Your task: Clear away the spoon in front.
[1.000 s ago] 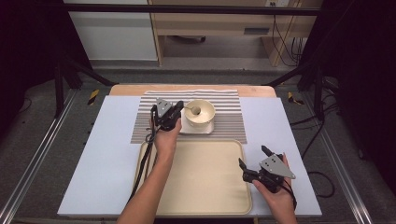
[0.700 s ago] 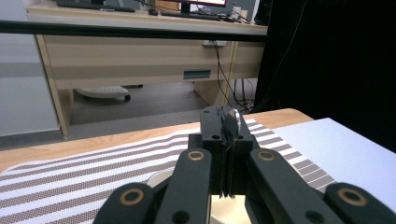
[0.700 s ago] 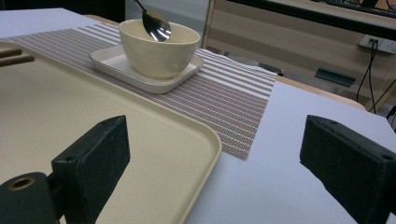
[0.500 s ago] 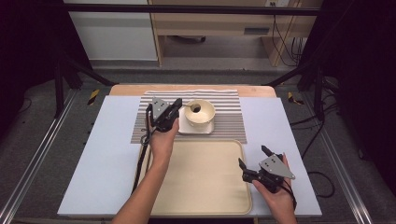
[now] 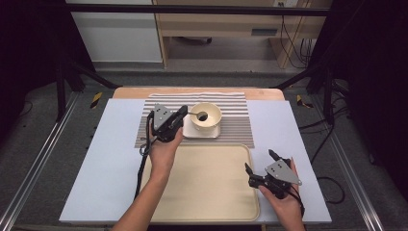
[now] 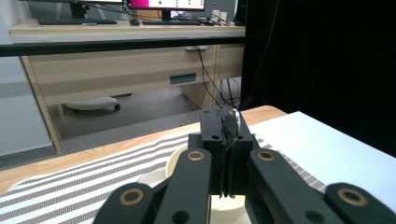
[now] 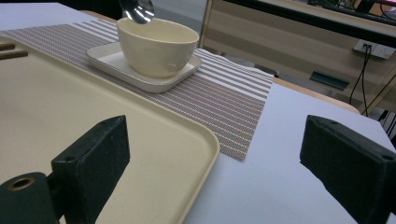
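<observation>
Metal spoon clamped in my left gripper, jaws fully closed on its handle; long axis runs rightward, its end over the cream bowl. Right gripper open, empty, well apart.

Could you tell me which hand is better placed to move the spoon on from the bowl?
Left. The left gripper is already shut on the spoon, holding it over the bowl. The right gripper waits open at the tray's right edge, well away from the bowl.
</observation>
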{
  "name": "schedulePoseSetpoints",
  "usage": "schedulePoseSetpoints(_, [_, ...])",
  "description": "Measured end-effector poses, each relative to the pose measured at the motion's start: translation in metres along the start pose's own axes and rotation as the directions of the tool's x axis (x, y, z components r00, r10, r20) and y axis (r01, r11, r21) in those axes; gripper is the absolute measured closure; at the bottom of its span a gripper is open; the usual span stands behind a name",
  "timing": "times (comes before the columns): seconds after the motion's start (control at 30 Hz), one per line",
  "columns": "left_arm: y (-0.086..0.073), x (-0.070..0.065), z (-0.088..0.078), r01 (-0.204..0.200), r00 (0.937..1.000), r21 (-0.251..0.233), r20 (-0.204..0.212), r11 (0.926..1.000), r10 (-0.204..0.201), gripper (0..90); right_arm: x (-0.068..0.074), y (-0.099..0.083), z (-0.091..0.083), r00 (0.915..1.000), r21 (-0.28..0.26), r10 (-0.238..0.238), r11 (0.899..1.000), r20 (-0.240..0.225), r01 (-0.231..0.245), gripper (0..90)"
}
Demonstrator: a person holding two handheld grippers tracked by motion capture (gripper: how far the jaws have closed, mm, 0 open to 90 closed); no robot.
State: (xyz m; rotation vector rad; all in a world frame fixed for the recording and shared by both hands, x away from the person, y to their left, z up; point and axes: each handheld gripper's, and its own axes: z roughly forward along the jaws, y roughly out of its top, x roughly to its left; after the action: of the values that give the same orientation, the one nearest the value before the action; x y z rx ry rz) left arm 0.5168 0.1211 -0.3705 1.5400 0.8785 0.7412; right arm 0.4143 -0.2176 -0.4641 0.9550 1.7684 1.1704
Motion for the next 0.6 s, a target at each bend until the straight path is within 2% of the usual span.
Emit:
schedulePoseSetpoints(0.17, [0.001,-0.002,-0.012,0.008,0.9999,-0.002,0.011,1.0000,-0.008,88.9,0.000,0.001,0.000,0.9999,-0.008,-0.005,1.000,0.010,0.005,8.6])
schedulePoseSetpoints(0.3, [0.002,-0.005,-0.022,-0.019,0.9997,0.005,0.017,0.9998,0.019,88.9,0.001,0.001,0.000,0.9999,-0.010,-0.011,1.000,0.013,0.011,8.0])
schedulePoseSetpoints(0.6, [-0.001,-0.009,-0.048,-0.037,0.9982,0.021,0.047,0.9991,0.036,88.9,0.001,0.000,0.000,0.9995,-0.015,-0.028,0.999,0.017,0.029,6.9])
